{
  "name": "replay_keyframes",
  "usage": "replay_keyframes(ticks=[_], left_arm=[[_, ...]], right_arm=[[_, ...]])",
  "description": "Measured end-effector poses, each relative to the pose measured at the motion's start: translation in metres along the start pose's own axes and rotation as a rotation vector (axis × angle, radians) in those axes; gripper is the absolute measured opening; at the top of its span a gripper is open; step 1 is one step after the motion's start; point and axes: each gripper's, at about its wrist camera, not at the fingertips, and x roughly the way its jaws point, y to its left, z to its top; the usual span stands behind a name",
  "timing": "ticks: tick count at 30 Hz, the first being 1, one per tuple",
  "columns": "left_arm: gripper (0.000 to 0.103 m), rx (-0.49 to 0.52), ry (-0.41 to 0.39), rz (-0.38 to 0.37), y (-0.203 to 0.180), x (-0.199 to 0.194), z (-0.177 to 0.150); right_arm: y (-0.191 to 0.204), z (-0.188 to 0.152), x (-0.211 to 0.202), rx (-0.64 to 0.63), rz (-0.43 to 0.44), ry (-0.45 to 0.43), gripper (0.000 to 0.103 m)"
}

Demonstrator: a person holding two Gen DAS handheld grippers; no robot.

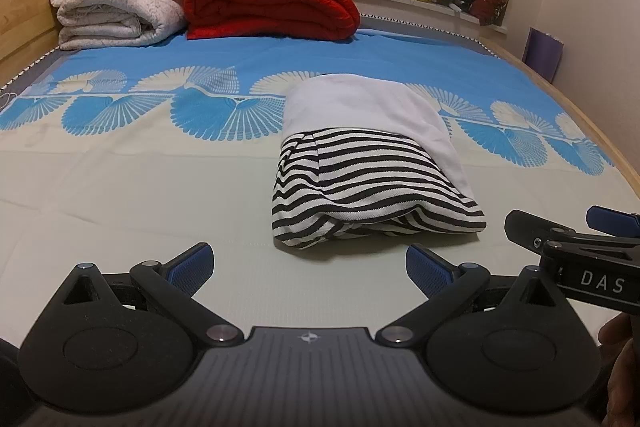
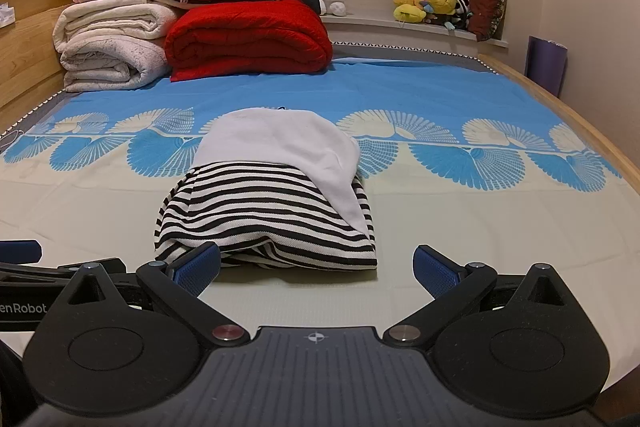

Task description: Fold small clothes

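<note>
Both tools, the left gripper (image 1: pixel 308 269) and right gripper (image 2: pixel 316 269), hover spread and empty just near of the folded striped garment (image 2: pixel 264 211) on the bedsheet (image 2: pixel 480 227), seemingly because folding looks finished.

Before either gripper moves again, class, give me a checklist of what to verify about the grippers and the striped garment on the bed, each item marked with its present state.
1. Left gripper open, holding nothing: ok.
2. Right gripper open, holding nothing: ok.
3. Striped garment folded into a compact bundle: ok.
4. Garment lying free on the sheet, touched by neither gripper: ok.
5. Layers underneath folded evenly: cannot tell.
6. Red blanket well behind the garment: ok.
</note>
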Motion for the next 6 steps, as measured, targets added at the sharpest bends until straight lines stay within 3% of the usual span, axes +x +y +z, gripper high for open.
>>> replay_keyframes(ticks=[6], left_arm=[[0.102,-0.002,0.002,0.0,0.0007,0.0001,0.0005]], right_arm=[[-0.0002,0.0,0.0001,-0.001,0.0,0.001,0.102]])
